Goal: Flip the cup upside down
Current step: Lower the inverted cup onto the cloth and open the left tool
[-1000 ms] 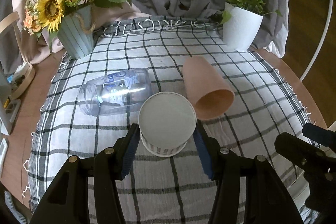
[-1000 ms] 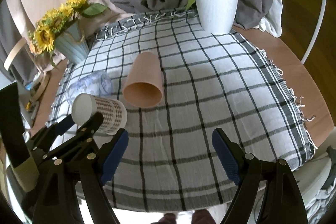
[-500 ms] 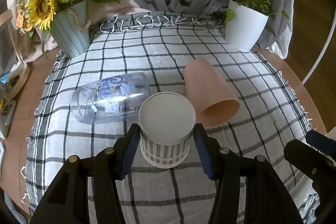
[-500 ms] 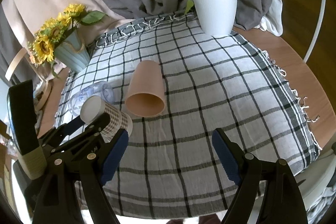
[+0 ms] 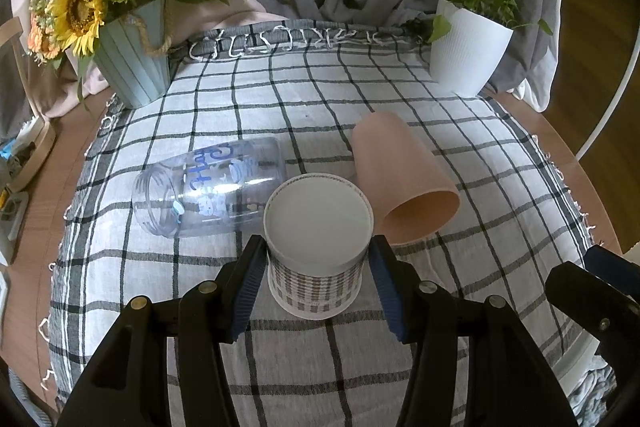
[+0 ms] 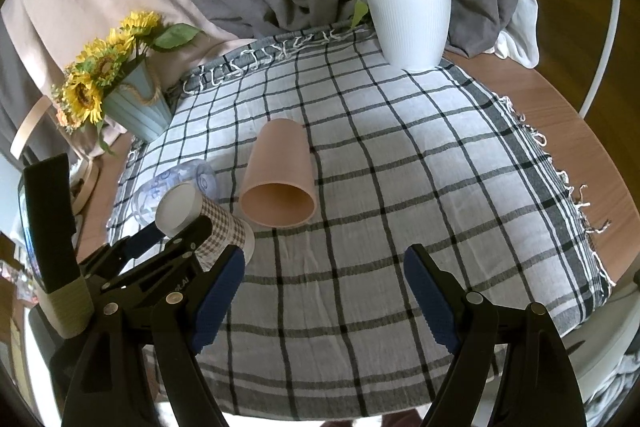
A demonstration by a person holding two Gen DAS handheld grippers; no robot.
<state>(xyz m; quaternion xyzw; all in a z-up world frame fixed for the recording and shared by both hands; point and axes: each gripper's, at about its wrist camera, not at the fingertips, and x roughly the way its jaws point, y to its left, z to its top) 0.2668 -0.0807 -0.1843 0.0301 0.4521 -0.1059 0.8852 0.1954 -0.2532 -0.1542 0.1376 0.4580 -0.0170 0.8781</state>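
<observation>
From the left wrist, the left gripper (image 5: 318,269) is clamped on the checked paper cup (image 5: 318,247), its white base facing the camera, between a clear jar (image 5: 208,187) and a pink cup (image 5: 404,183) lying on the surface. The right wrist adds the side view: the paper cup (image 6: 206,223) tilted above the plaid cloth (image 6: 380,187), and the right gripper (image 6: 324,295) wide open, holding nothing.

Paper cup (image 5: 318,247): between left claw (image 5: 318,277) pads
Jar (image 5: 208,187): left, lying
Tumbler (image 5: 404,183): right, lying
Planter (image 5: 466,51): far right
Sunflower pot (image 5: 132,67): far left
</observation>
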